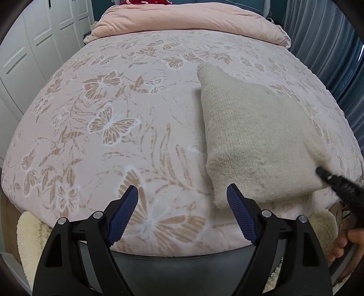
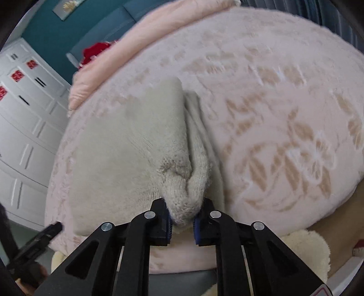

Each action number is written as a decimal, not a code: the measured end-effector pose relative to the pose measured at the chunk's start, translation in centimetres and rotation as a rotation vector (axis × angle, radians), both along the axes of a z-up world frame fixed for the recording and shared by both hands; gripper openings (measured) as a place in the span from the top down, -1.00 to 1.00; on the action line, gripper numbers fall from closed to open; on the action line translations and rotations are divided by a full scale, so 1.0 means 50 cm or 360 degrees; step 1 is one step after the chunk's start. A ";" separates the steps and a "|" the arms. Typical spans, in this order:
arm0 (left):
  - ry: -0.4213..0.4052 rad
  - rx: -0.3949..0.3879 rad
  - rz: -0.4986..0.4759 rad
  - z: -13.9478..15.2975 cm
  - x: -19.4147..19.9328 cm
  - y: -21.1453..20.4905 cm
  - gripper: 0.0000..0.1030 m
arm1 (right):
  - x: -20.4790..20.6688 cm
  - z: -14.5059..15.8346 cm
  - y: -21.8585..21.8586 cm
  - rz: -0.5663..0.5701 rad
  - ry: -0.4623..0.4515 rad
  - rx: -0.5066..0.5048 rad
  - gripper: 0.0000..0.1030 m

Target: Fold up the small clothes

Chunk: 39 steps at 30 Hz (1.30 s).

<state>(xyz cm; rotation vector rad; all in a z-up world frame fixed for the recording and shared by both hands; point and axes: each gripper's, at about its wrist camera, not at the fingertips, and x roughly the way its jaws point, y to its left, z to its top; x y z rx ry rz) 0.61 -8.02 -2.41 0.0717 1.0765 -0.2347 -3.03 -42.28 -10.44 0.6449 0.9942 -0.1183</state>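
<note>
A beige knitted garment (image 1: 254,136) lies folded on the pink butterfly bedspread (image 1: 113,113), on the right side near the front edge. My left gripper (image 1: 183,200) is open and empty, just above the bedspread to the left of the garment's near corner. My right gripper (image 2: 182,218) is shut on a bunched near edge of the garment (image 2: 127,148) and lifts it a little. The right gripper also shows in the left wrist view (image 1: 336,182) at the garment's right corner.
A folded pink duvet (image 1: 191,20) lies across the far end of the bed. White wardrobe doors (image 1: 29,45) stand at the left, blue curtains (image 1: 329,57) at the right. A cream fluffy rug (image 2: 304,250) lies on the floor below the bed's front edge.
</note>
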 end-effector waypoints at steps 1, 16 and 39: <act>0.0013 -0.0009 -0.0013 -0.001 0.000 -0.006 -0.51 | -0.006 -0.018 -0.007 -0.0022 -0.0017 0.0072 0.74; -0.0045 -0.0005 -0.0091 0.027 0.002 -0.043 -0.60 | 0.079 0.217 0.079 0.0118 -0.0324 -0.0412 0.39; 0.0019 -0.0009 -0.0094 -0.005 -0.003 -0.032 -0.66 | 0.006 0.082 -0.005 -0.0002 -0.0126 -0.0045 0.66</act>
